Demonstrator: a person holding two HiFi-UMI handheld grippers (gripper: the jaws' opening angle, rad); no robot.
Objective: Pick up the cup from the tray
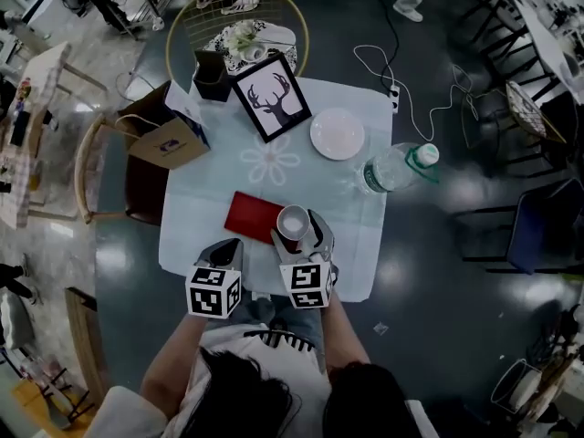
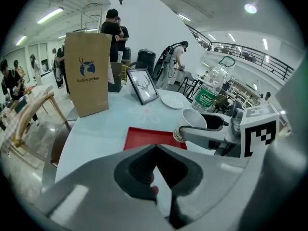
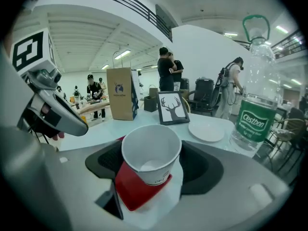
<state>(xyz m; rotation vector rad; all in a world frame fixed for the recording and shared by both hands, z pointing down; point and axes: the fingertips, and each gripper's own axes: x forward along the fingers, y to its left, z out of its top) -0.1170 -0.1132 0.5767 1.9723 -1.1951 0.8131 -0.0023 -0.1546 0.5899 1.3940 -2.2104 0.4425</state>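
A white paper cup (image 1: 293,221) sits between the jaws of my right gripper (image 1: 298,232), which is shut on it. In the right gripper view the cup (image 3: 151,153) stands upright and empty, lifted just above a corner of the red tray (image 3: 134,192). The tray (image 1: 251,215) lies flat on the near part of the table. From the left gripper view the cup (image 2: 193,121) hangs over the tray's (image 2: 149,137) right edge. My left gripper (image 1: 227,248) is at the table's near edge, left of the tray, with its jaws together on nothing (image 2: 156,151).
On the pale tablecloth (image 1: 365,235) stand a brown paper bag (image 1: 164,137), a framed deer picture (image 1: 272,97), a white plate (image 1: 337,133) and a water bottle (image 1: 398,166). A dark box (image 1: 212,75) and a round chair (image 1: 239,12) are at the far side.
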